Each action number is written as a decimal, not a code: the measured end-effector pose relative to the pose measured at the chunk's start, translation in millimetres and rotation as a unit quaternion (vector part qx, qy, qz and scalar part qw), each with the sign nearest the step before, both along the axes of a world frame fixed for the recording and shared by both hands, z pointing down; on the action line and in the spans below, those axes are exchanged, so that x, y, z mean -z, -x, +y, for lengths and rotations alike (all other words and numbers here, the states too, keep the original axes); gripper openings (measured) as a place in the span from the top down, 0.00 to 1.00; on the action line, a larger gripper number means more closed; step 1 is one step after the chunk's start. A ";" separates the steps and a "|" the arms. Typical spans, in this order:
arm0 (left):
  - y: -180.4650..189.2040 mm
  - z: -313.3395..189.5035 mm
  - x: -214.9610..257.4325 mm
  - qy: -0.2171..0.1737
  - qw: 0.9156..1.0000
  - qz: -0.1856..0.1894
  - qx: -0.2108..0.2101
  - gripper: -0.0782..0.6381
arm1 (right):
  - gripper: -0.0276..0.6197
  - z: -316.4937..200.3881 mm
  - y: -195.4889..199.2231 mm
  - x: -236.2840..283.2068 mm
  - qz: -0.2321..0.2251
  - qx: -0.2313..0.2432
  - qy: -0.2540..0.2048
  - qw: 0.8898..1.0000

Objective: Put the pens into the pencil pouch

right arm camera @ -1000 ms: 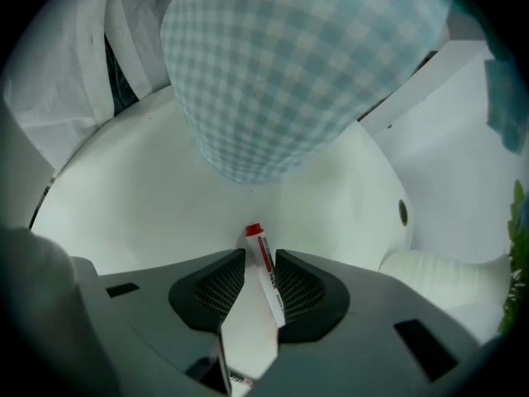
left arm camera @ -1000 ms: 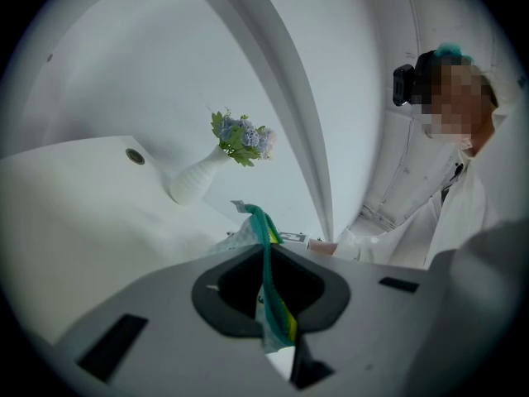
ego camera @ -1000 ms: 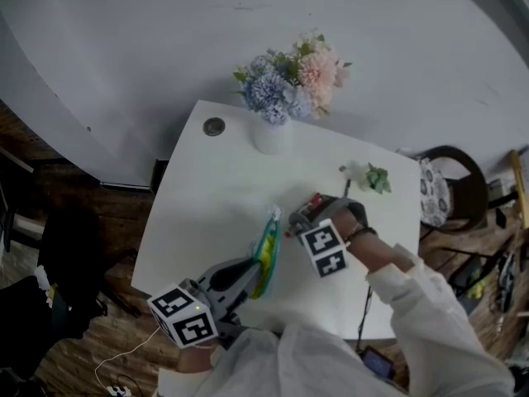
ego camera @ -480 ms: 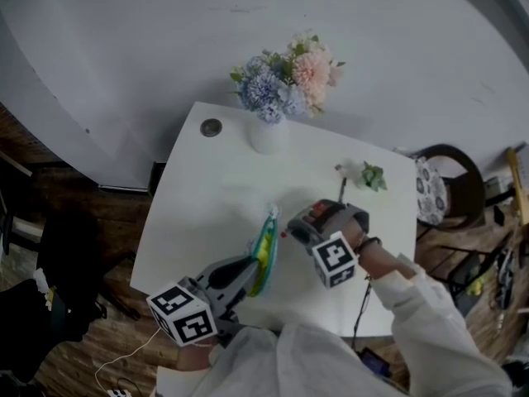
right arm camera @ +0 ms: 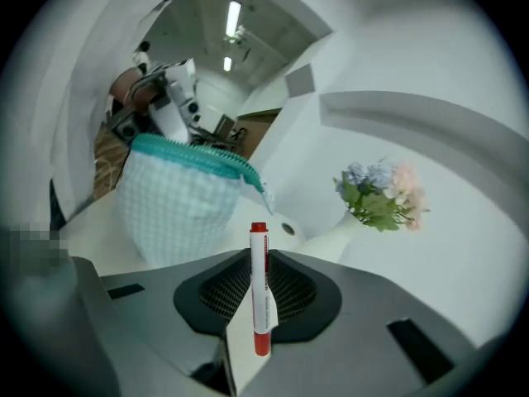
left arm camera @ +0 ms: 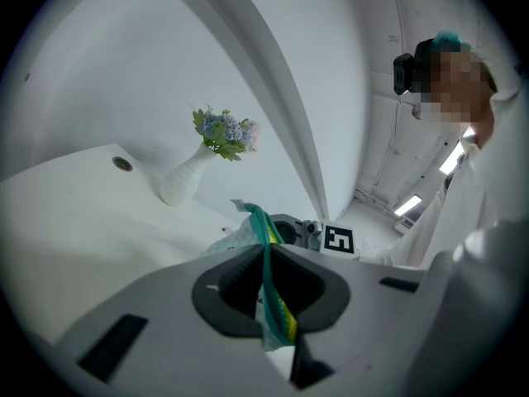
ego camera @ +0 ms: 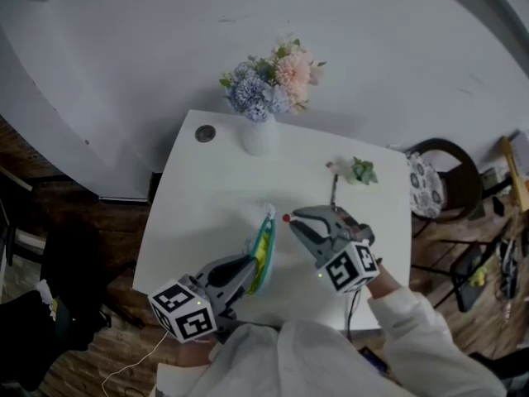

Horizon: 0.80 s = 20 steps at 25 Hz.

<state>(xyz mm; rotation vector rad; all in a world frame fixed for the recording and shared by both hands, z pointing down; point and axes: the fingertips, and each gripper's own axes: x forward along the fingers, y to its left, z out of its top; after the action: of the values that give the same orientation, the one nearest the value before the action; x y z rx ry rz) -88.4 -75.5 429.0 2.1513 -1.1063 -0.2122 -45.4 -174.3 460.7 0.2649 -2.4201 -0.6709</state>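
R hand-held gripper [ego camera: 296, 222] w/ pen [right arm camera: 259, 288] re-angled, pouch [ego camera: 264, 242] still in L hand-held gripper [ego camera: 248, 265]

Workroom — white table [ego camera: 207, 197], flower vase [ego camera: 258, 137], wood floor [ego camera: 87, 369], strip lights [right arm camera: 232, 15]

Print on the pen [right arm camera: 259, 292] is unreadable.
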 end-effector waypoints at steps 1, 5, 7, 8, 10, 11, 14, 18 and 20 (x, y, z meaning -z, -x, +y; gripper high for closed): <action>-0.6 0.8 -0.2 -0.001 1.000 -0.001 -0.002 0.85 | 0.86 1.4 -1.2 11.7 -0.016 -0.014 0.007 1.000; -4.2 2.5 -2.0 -0.014 0.999 -0.028 -0.020 0.85 | 0.86 12.0 -6.8 51.6 -0.108 -0.048 0.052 0.992; -5.5 2.7 -2.7 -0.018 0.999 -0.044 -0.024 0.85 | 0.86 20.0 -9.0 73.7 -0.160 -0.046 0.064 0.984; -5.7 2.8 -3.0 -0.020 0.998 -0.050 -0.024 0.85 | 0.86 24.1 -8.7 88.9 -0.200 -0.044 0.072 0.976; -5.8 2.9 -3.4 -0.021 0.998 -0.058 -0.025 0.85 | 0.86 32.0 -7.2 121.6 -0.283 -0.045 0.094 0.953; -5.8 3.0 -3.4 -0.021 0.998 -0.060 -0.025 0.85 | 0.86 35.8 -7.8 133.4 -0.308 -0.047 0.106 0.944; -6.3 2.6 -3.4 -0.020 0.998 -0.061 -0.027 0.85 | 0.86 45.9 -10.0 152.8 -0.348 -0.049 0.138 0.926; -7.5 1.6 -4.8 -0.018 0.997 -0.063 -0.028 0.85 | 0.86 53.5 -7.3 164.1 -0.392 -0.042 0.165 0.904; -8.7 1.3 -4.1 -0.018 0.997 -0.067 -0.030 0.85 | 0.86 54.8 -5.9 170.9 -0.410 -0.044 0.174 0.894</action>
<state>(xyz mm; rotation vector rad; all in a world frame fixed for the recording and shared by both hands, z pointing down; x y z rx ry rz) -79.8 -74.2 433.0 2.2556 -1.1187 -0.0610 -39.6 -119.6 289.8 0.5946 -3.2370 -0.0431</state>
